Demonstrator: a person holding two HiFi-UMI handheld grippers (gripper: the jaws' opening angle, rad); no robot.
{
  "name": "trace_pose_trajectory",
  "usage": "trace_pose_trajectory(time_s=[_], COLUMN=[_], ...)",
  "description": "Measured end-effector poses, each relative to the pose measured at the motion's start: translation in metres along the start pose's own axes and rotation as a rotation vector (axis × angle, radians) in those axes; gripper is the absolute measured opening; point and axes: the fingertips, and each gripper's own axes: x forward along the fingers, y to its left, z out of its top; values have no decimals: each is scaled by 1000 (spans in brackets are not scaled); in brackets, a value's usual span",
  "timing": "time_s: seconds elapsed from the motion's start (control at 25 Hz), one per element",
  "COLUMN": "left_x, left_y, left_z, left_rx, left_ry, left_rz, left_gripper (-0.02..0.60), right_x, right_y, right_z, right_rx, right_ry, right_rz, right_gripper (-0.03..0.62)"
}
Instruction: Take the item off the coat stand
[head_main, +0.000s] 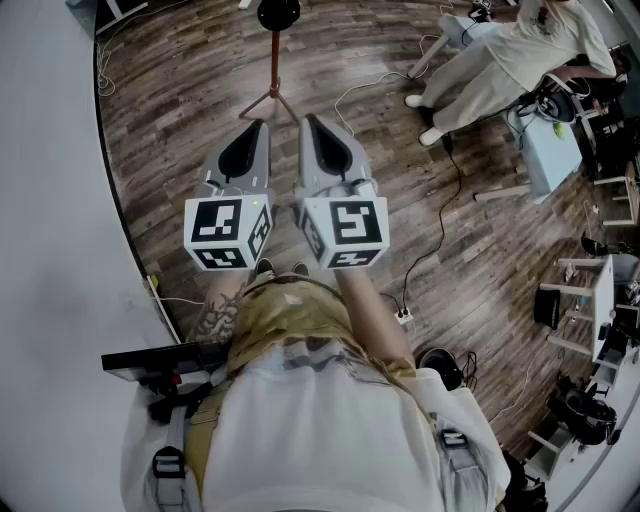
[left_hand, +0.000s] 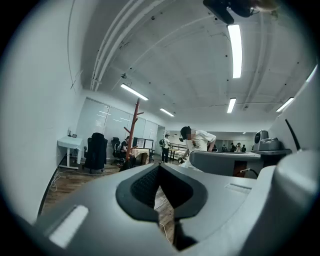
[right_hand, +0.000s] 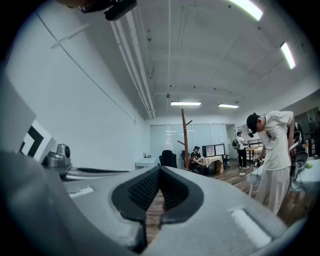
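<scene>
A reddish-brown coat stand (head_main: 272, 62) rises from the wooden floor straight ahead of both grippers. A black item (head_main: 278, 12) sits on its pole at the top edge of the head view. The stand (left_hand: 134, 129) appears far off in the left gripper view with a dark shape low beside it, and again (right_hand: 186, 136) in the right gripper view. My left gripper (head_main: 254, 130) (left_hand: 160, 165) and right gripper (head_main: 313, 124) (right_hand: 160, 169) are held side by side at waist height. Both are shut and hold nothing, well short of the stand.
A white wall (head_main: 50, 200) curves along the left. A person in pale clothes (head_main: 500, 60) bends over at the back right by a white table (head_main: 548, 150). Cables (head_main: 440, 230) and a power strip (head_main: 403, 317) lie on the floor to the right. A black chair (left_hand: 96, 151) stands by a white desk (left_hand: 67, 144).
</scene>
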Motion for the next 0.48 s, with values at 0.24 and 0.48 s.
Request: trace_pose_trajectory(time_s=[0.24, 0.48], left_x=[8, 3], left_y=[17, 37], left_z=[-2, -17], left_rx=[-15, -39], left_ry=[9, 36], left_rz=[-11, -7], left_gripper=[-2, -2], right_x=[19, 30], right_y=[6, 16], right_z=[-4, -17], right_rx=[9, 20], right_ry=[16, 38], right_rz=[5, 2], right_gripper=[-3, -2])
